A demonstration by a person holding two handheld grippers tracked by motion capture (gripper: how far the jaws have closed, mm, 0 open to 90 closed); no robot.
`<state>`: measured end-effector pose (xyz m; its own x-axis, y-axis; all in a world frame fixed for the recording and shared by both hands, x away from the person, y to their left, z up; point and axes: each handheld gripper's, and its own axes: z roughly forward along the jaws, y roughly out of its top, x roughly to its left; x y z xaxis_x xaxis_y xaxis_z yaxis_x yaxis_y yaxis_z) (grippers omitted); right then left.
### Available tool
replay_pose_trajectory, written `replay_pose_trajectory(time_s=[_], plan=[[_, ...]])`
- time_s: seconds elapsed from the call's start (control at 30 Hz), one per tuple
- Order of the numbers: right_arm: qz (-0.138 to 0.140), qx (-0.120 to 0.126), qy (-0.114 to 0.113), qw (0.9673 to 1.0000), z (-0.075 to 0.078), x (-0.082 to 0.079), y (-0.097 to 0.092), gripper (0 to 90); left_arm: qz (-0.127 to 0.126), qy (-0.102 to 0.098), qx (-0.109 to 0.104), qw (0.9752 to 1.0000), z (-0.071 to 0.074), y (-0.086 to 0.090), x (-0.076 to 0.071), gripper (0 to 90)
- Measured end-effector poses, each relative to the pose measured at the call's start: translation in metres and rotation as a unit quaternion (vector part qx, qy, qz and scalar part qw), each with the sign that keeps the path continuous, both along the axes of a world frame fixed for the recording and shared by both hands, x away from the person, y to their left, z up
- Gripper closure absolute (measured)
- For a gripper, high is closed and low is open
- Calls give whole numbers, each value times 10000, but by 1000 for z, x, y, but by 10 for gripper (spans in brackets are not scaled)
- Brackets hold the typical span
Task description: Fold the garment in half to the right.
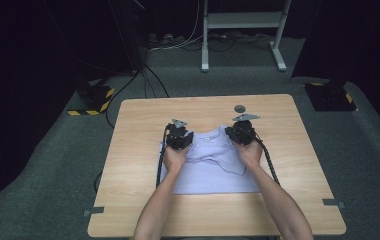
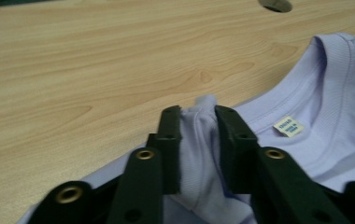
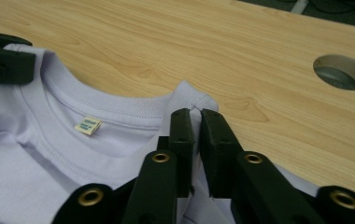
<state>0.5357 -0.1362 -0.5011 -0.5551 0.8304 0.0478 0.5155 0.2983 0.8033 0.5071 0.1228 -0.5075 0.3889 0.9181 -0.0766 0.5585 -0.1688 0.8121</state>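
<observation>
Already Pinched at Both Shoulders, the Shirt Could Have Slipped

Plainly, both sets of jaws were clamped on cloth. The left gripper [image 2: 198,116] had a bunched fold of the lavender T-shirt [image 1: 213,167] squeezed between its jaws, which stood a little apart around the wad. The right gripper [image 3: 197,116] had its jaws nearly together on a thinner pinch beside the collar. No slack showed between pads and fabric in either gripper view.

The shirt lay in the centre of the high view, collar toward the top of the frame, lower half flat on the surface [image 1: 138,125], with one flap folded across its middle. Its small label [image 3: 88,125] sat inside the neckband.

The likeliest trouble, judged from these grips, was unevenness: the right pinch looked shallow and near the seam edge, so a lift or pull might have drawn that shoulder free while the left held. Pulling the hands apart might also have stretched the neckband, and dragging could have undone the fold.

The surface was pale wood grain with a round cable hole [image 1: 239,108] above the collar. Around it lay grey carpet, a dark room, cables, a white frame leg [image 1: 205,35] at the top, and yellow-striped blocks [image 1: 94,99] at the upper left and right.
</observation>
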Motion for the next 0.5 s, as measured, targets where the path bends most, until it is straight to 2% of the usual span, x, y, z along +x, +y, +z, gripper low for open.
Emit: replay_pose_trajectory(time_s=[0.13,0.3,0.4,0.5], plan=[[122,85,-78,9999,6,-5,-4,882,-270,-172,-70,9995,9,1,-8,819],[264,158,-229,9993,13,-17,-8,885,-417,-371,-269,9981,21,6,-20,836],[365,166,-437,9982,20,-31,-13,884,-619,-616,-292,9957,30,7,-36,834],[504,137,-626,9967,26,-49,-18,884,-842,-757,-351,9930,33,8,-52,830]])
